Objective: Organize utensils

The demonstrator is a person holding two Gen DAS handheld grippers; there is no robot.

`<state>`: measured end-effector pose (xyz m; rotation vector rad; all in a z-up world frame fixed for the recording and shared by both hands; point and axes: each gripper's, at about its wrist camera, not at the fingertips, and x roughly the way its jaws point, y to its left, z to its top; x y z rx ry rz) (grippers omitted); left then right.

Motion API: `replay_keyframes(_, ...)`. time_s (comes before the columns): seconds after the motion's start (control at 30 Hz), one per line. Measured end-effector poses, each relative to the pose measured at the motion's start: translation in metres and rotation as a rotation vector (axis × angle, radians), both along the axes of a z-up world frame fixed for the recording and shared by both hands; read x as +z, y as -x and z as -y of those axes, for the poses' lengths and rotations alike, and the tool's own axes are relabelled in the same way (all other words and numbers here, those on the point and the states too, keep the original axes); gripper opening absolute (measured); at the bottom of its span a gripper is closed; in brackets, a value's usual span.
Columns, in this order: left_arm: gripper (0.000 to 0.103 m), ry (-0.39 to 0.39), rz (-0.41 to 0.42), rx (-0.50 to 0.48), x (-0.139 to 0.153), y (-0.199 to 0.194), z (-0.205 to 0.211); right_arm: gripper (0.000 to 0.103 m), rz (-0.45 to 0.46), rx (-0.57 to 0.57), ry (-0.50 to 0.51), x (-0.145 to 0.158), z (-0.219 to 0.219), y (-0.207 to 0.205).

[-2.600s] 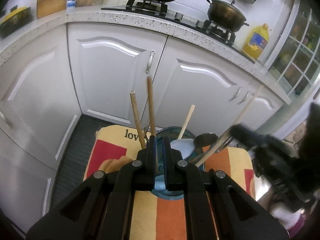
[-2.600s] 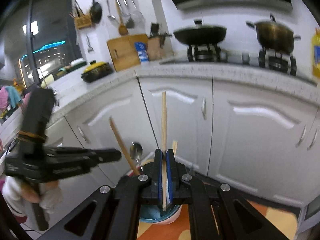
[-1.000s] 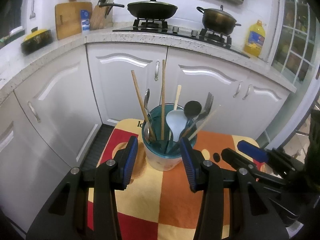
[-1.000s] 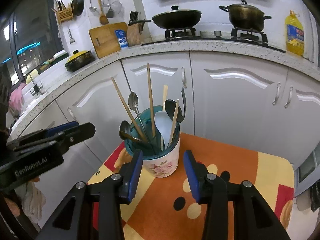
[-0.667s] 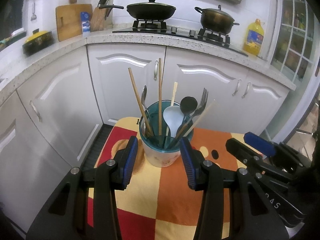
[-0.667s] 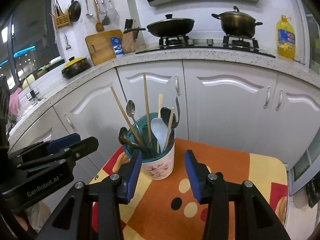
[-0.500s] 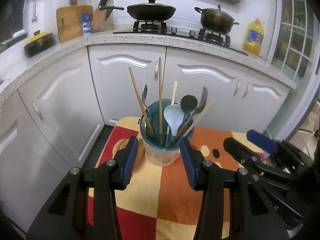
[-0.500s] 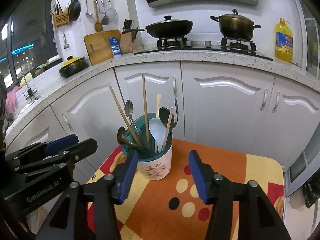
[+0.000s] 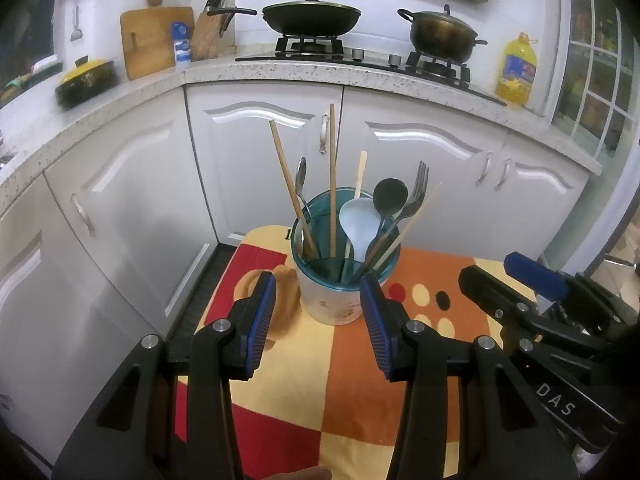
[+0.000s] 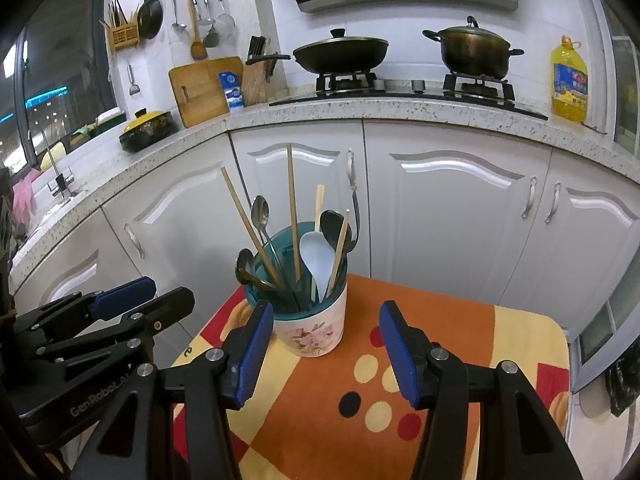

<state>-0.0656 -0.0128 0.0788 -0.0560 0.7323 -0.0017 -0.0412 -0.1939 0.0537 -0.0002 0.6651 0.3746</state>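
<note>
Utensils stand gathered in a holder [image 10: 310,320], a white flowered cup with a teal rim, upright near the back of an orange, yellow and red patterned cloth [image 10: 460,344] in front of white kitchen cabinets [image 10: 452,208]. Wooden chopsticks [image 10: 294,216], a metal spoon [image 10: 260,210], a white spoon [image 10: 316,258], a dark ladle [image 9: 390,194] and a fork [image 9: 416,192] rise from it. Left gripper [image 9: 318,320] hangs just short of the holder, blue pads spread wide, nothing between them. Right gripper [image 10: 326,354] is likewise parted and empty, its jaws having just been opening, the holder just beyond its fingertips
</note>
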Motion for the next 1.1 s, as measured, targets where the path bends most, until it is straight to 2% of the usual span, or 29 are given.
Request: replay_keyframes(1.1,0.043,0.009,-0.040,0.014,-0.018,-0.007,-0.001,0.053,-0.064,-0.007,0.027,-0.021,-0.001,-0.007)
